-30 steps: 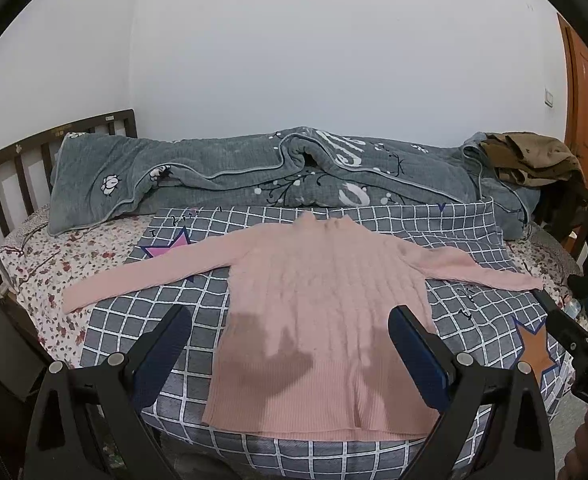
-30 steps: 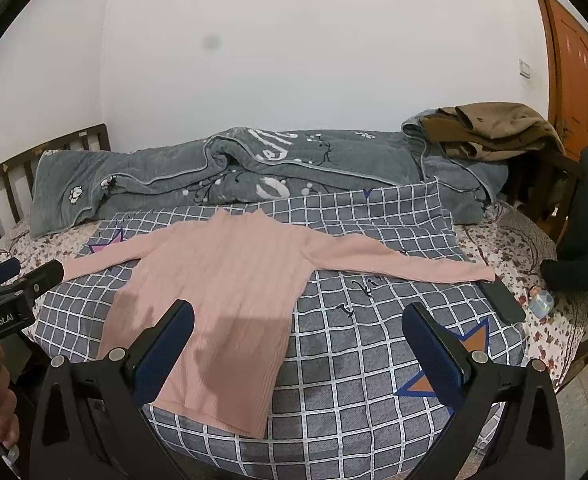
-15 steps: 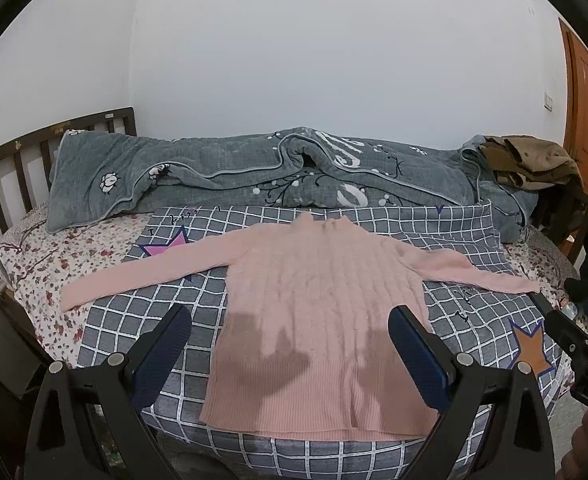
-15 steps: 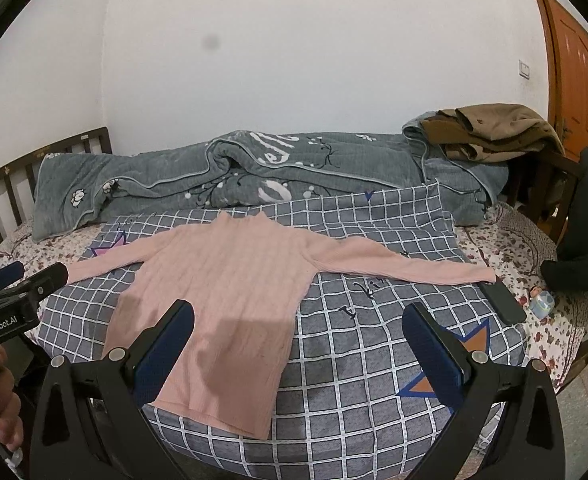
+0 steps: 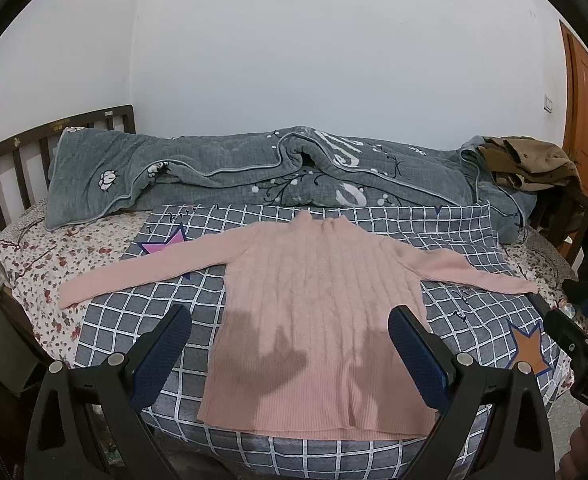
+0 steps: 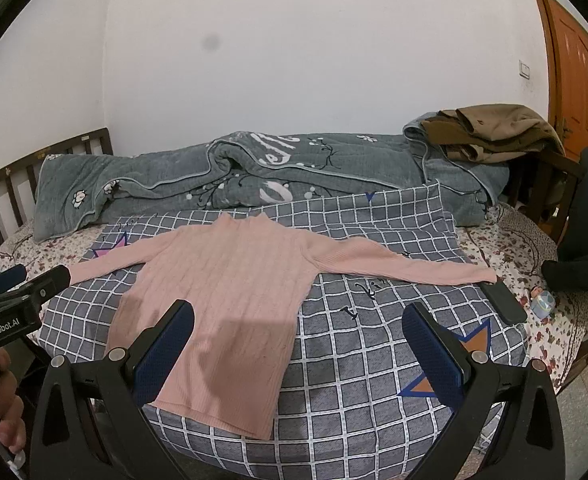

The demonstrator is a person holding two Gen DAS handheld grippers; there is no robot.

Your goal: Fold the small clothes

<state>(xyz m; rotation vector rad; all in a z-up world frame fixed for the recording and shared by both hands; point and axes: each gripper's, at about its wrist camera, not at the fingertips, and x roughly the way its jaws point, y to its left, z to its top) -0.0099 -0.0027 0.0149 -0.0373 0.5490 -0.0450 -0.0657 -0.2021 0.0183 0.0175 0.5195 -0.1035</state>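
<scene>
pink sweater (image 5: 318, 304) lying flat, face up, on the checked sheet (image 5: 141, 304) on the bed. collar toward the grey quilt (image 5: 229, 176), hem at the near edge. both sleeves spreading straight out: left sleeve (image 5: 133, 268) reaching past the sheet onto the floral mattress cover (image 5: 33, 256), right sleeve (image 6: 406, 266) ending just beside a dark phone-like slab (image 6: 504, 300).

left gripper (image 5: 289, 354) hovering above the hem, its fingers standing wide apart, gripping nothing. right gripper (image 6: 298, 352) hovering over the sheet near the sweater's right side, its fingers likewise spread and empty. neither is touching cloth. shadows of the tools are falling on the lower body of the sweater.

step in hand, judging by the layout: garment is spread out and no fold is made yet; this looks like the approach before the first fold.

next move probably calling for: each gripper going out to a cuff or shoulder, pinching the knit only and not the sheet under it, then carrying the sleeve in across the chest. the knit looks soft and stretchy, so lifting low and laying it down without dragging should be keeping the body from bunching. the slab by the right cuff is sitting close; worth avoiding when closing on that end. brown clothes (image 6: 490, 128) piled at the far right are well apart and not in play.
</scene>
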